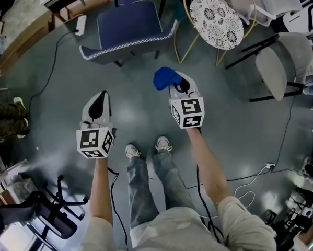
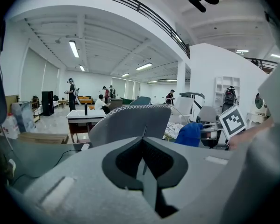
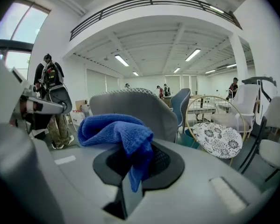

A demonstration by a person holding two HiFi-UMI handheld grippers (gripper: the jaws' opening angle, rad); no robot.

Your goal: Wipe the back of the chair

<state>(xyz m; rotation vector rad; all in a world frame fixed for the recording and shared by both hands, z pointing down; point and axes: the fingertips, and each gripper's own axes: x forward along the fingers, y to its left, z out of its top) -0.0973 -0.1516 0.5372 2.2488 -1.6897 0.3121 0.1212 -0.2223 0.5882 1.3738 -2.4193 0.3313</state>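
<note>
Evidently not started yet. Pinching a blue cloth point(image 3: 116, 129) in the right hand-held gripper point(image 3: 136, 164), most of it bunched over the top of the jaws, a tail hanging down between them. Nothing in the left hand-held gripper point(image 2: 144, 146); pressed together, jaw against jaw. Facing the chair point(image 1: 126, 33) from behind, with its white-trimmed back point(image 3: 135, 107) just ahead of both grippers and apart from the cloth; no contact in any view. Judged so far: cloth in hand, and that only. To do yet: reaching forward, laying the cloth on the back, wiping across it. No telling clean from dirty on that back from here.

Underfoot, a dark grey floor point(image 1: 57, 103), glossy, catching the ceiling lights, with a white power strip point(image 1: 81, 24) lying by the chair. To the right of the chair, a round patterned seat point(image 1: 216, 14) in a gold wire frame; further right, a pale grey chair point(image 1: 281, 61); at lower left, a black office chair point(image 1: 46, 213). Beyond, a large white open hall with strip lights, a balcony rail overhead, a white desk point(image 2: 83, 116), and several people far off.
</note>
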